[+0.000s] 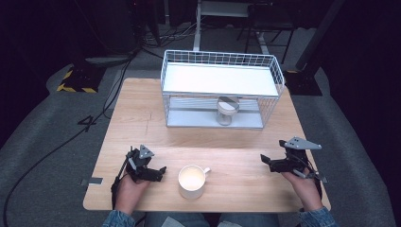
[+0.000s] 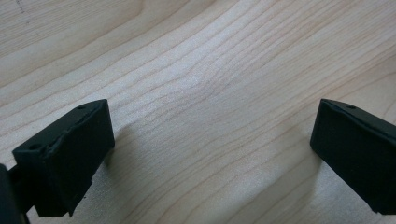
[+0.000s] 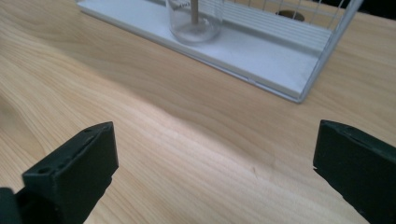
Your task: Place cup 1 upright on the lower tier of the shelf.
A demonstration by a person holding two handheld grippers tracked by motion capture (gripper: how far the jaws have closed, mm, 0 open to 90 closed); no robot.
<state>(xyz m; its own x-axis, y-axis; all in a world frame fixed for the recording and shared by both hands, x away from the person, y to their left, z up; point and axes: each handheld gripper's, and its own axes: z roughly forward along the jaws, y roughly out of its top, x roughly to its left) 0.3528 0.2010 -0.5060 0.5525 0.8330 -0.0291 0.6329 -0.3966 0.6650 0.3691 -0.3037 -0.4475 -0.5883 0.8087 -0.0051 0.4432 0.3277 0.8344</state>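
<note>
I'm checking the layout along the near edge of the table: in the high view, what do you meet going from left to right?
Left gripper → white mug → right gripper, all over the wooden table.

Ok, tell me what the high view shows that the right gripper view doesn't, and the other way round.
High view alone: the white mug near the table's front edge, the left gripper beside it, both hands, and the rack's upper shelf. Right gripper view alone: a close look along the right gripper, its fingers spread wide over bare wood. Shared: the wooden table, the white wire rack and the glass jar on its lower shelf.
</note>
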